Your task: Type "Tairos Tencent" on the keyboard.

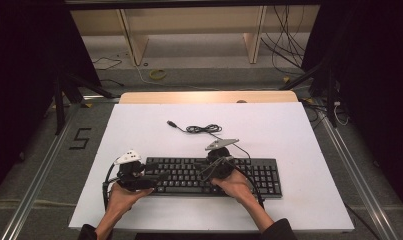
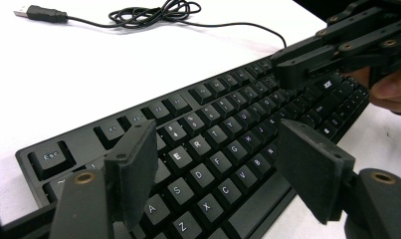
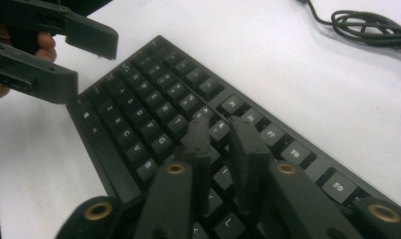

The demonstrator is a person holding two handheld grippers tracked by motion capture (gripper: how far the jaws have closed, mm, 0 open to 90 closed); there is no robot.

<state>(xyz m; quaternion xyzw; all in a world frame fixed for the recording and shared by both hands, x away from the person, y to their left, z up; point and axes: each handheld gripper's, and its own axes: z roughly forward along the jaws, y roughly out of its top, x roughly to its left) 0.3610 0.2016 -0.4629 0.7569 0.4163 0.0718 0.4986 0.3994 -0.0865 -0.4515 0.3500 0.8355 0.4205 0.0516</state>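
one black keyboard (image 1: 214, 176) lies flat on the white counter (image 1: 299, 150), near its front edge and between the two hands, its long side running across. it looks rigid and fairly light, a plastic slab that would slide easily on the smooth sheet; the keys give under pressure, so the safer hold is probably the frame's short ends or front lip, not the keycaps. its cable (image 1: 203, 129) trails loose to a coil behind it, plug end free, and may drag or snag if the board is shifted.

both forearms come in low from the near side, hands cupped around the tools. the left gripper (image 2: 223, 169) hovers over the letter keys at the board's left end, fingers spread wide with nothing between them, pointing along the key rows. the right gripper (image 3: 222, 144) sits over the middle of the board, tilted down at the keys, fingers drawn nearly together with just a narrow gap; i cannot tell whether the tips touch a keycap.
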